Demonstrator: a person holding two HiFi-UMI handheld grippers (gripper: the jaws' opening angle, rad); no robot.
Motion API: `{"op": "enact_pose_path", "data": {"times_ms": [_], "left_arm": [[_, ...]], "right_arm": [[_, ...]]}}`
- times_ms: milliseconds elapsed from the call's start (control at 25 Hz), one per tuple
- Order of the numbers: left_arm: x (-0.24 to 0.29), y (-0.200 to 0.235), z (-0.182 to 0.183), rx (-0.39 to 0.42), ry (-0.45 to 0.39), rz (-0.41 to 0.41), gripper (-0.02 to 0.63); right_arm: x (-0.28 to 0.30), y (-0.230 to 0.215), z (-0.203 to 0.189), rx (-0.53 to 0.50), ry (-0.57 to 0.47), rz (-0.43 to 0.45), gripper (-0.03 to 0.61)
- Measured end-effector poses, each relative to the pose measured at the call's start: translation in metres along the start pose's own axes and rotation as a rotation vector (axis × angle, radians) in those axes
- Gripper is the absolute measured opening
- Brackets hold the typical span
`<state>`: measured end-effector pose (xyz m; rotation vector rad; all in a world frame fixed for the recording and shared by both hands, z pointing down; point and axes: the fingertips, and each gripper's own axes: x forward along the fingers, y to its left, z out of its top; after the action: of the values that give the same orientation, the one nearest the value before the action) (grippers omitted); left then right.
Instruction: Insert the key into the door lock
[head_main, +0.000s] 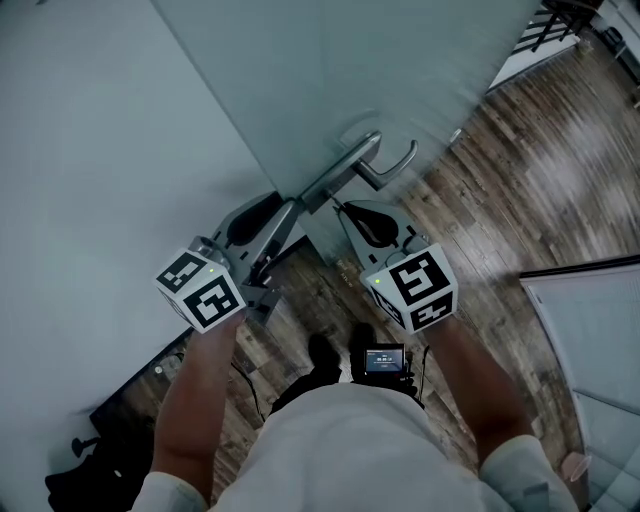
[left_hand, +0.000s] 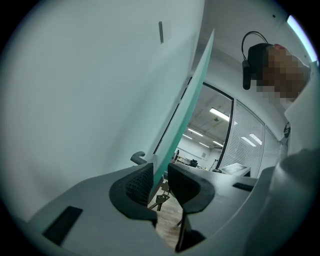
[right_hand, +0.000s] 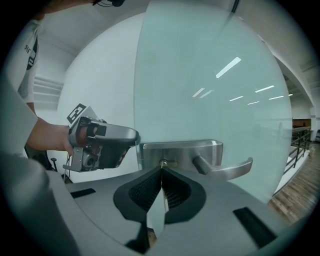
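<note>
Nearest, at the bottom of the head view, the person's forearms (head_main: 195, 400) reach up the frame toward the door. The left gripper (head_main: 272, 212), centre left, has its jaws pinching the green edge of the glass door (left_hand: 192, 100), one pad on each face. This looks meant to keep the leaf from swinging while the lock is worked. The right gripper (right_hand: 162, 172) has its jaws pressed together on the head of the key (right_hand: 163, 162). It holds the key square to the lock plate (right_hand: 182, 150) in the middle of its own view, the tip at the keyhole, which suits a straight push of the blade. How deep the blade sits is hard to judge, since the pads cover all but a glint of metal; it may be only at the mouth. A bunch of spare keys (left_hand: 160, 201) dangles low between the left jaws, its ring out of sight. The lever handle (right_hand: 225, 167) juts to the right of the keyhole, untouched. Farther off, the pane shows only a pale blur with light streaks, and the door's top is cut off by the frame.
</note>
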<state>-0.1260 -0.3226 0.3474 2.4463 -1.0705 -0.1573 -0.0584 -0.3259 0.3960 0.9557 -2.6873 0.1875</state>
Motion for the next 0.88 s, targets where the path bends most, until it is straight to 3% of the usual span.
{"op": "enact_pose_path", "data": {"times_ms": [880], "left_arm": [[0.0016,-0.0019,-0.0022,0.068,0.031,-0.026,0.086]], "right_arm": [[0.0010,-0.0007,-0.0023,0.028,0.015,0.016,0.014]]}}
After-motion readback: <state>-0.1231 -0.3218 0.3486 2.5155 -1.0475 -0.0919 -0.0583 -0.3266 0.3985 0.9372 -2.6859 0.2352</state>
